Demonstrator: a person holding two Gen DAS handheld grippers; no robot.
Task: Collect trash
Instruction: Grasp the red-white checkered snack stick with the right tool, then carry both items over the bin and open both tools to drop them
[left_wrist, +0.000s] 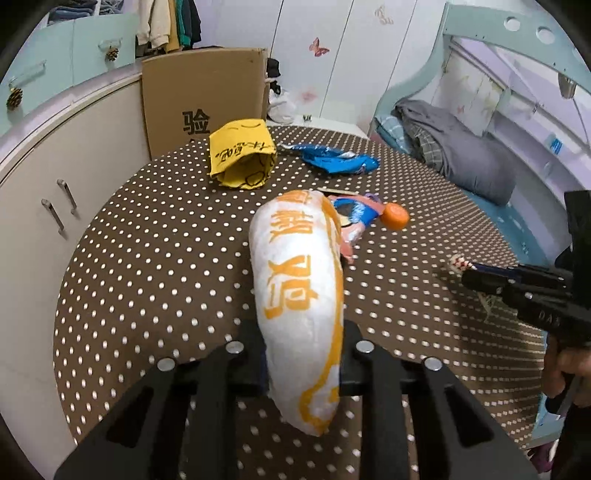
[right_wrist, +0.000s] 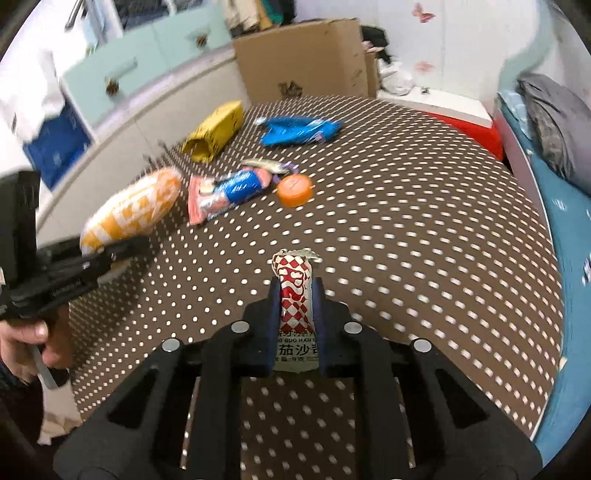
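Note:
My left gripper (left_wrist: 303, 354) is shut on a white paper bag with orange print (left_wrist: 299, 280), held above the dotted table; the bag also shows in the right wrist view (right_wrist: 129, 210). My right gripper (right_wrist: 295, 295) is shut on a red-and-white checkered sauce packet (right_wrist: 295, 291); the packet also shows in the left wrist view (left_wrist: 460, 264). On the table lie a yellow bag (left_wrist: 242, 155), a blue wrapper (left_wrist: 336, 157), a pink-and-blue wrapper (right_wrist: 225, 194) and an orange bottle cap (right_wrist: 294, 190).
The round table has a brown cloth with white dots (left_wrist: 166, 258). A cardboard box (left_wrist: 203, 99) stands behind it. Cabinets (left_wrist: 55, 177) are at the left. A bed with a grey blanket (left_wrist: 461, 147) is at the right.

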